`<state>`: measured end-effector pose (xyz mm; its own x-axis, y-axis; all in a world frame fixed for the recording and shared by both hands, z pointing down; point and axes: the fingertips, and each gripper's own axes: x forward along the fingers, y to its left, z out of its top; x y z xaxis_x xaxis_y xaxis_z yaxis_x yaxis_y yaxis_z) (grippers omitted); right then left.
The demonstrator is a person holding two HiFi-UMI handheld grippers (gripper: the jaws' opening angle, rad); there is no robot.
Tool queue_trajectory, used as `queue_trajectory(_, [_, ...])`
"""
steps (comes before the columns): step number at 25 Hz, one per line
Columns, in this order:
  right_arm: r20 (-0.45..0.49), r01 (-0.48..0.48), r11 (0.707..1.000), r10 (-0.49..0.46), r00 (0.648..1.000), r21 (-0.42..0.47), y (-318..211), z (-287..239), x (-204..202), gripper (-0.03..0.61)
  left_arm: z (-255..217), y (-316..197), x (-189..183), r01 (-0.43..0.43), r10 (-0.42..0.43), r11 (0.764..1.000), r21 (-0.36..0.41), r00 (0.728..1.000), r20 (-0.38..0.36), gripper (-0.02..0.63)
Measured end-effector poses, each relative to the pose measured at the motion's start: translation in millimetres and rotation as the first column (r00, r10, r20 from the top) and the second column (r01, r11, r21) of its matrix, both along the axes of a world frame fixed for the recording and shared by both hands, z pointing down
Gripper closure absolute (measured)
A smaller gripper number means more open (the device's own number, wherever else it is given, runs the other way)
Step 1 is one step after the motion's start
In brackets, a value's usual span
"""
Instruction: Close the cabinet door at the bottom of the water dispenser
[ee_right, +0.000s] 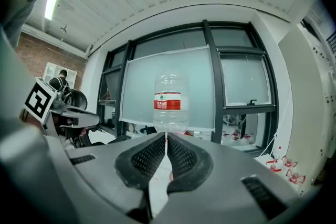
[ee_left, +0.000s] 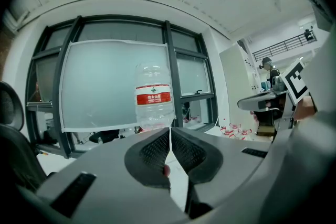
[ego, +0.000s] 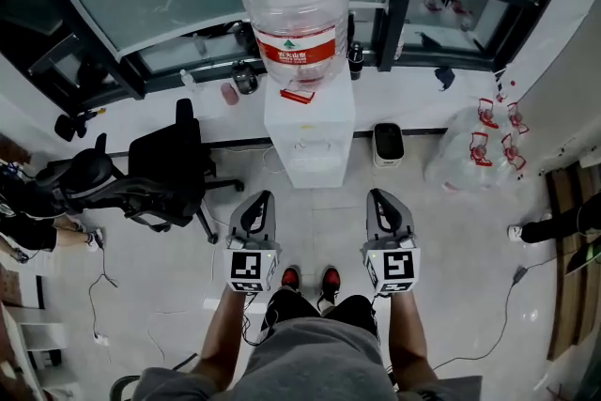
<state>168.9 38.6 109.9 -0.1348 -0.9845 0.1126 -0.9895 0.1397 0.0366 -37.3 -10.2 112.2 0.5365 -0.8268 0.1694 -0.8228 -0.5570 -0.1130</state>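
Note:
The white water dispenser (ego: 310,131) stands against the window wall with a clear bottle (ego: 293,9) with a red label on top. Seen from above, its front (ego: 312,170) is flat and white, with no door leaf standing out; the bottom cabinet is strongly foreshortened. My left gripper (ego: 260,198) and right gripper (ego: 380,196) are held side by side in front of it, apart from it, both shut and empty. In the left gripper view the shut gripper (ee_left: 170,131) points at the bottle (ee_left: 154,102). The right gripper (ee_right: 166,137) points at the bottle (ee_right: 170,102) the same way.
A black office chair (ego: 169,164) stands left of the dispenser. A small black bin (ego: 388,143) and a clear bag of bottles (ego: 474,146) are to its right. A person sits at the far left (ego: 38,202). Cables (ego: 507,296) lie on the floor.

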Motion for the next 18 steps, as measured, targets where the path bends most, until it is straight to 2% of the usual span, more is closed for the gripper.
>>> queue_trajectory(6, [0.003, -0.007, 1.000, 0.007, 1.000, -0.010, 16.4, 6.5, -3.8, 0.552, 5.9, 16.9, -4.6, 0.004, -0.004, 1.000, -0.025, 1.000, 0.018, 0.583])
queue_trajectory(18, [0.007, -0.001, 1.000, 0.001, 1.000, -0.005, 12.2, 4.3, -8.9, 0.552, 2.1, 14.0, -2.6, 0.007, -0.006, 1.000, -0.029, 1.000, 0.010, 0.583])
